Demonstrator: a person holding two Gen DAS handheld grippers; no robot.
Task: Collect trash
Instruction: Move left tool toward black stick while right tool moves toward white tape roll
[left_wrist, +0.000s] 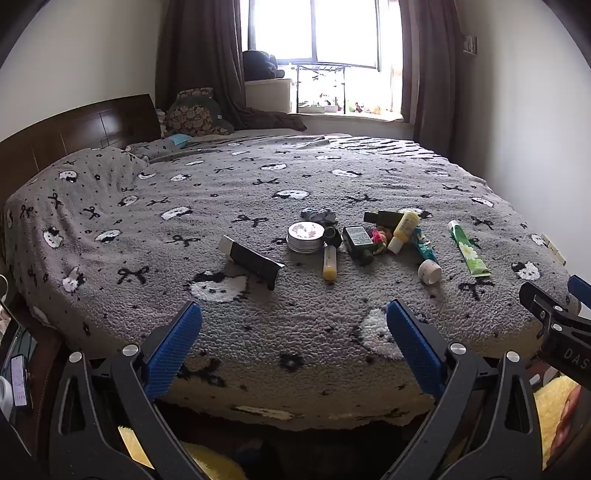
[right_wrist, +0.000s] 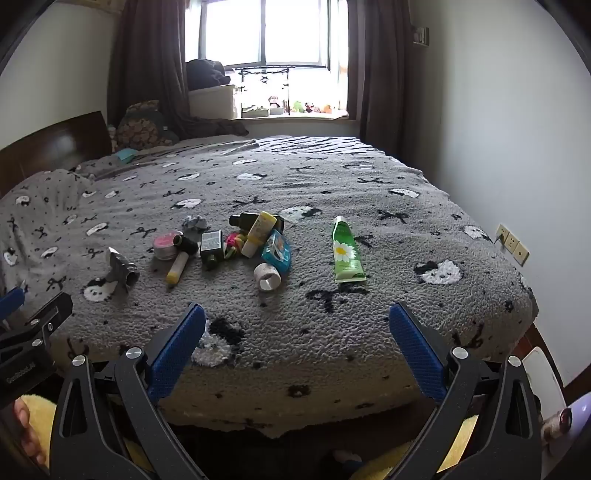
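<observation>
On the grey blanket (left_wrist: 229, 192) lie squeezed tubes (right_wrist: 345, 251) and small bottles (left_wrist: 330, 262); both tools gape, empty.

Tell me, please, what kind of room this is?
Most likely a bedroom in a home. A wide bed with a wooden headboard fills it, and brown curtains hang beside a window.

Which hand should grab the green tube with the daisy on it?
Probably the right gripper. The green tube lies almost straight ahead of its open jaws, while from the left gripper it sits far off to the side.
</observation>
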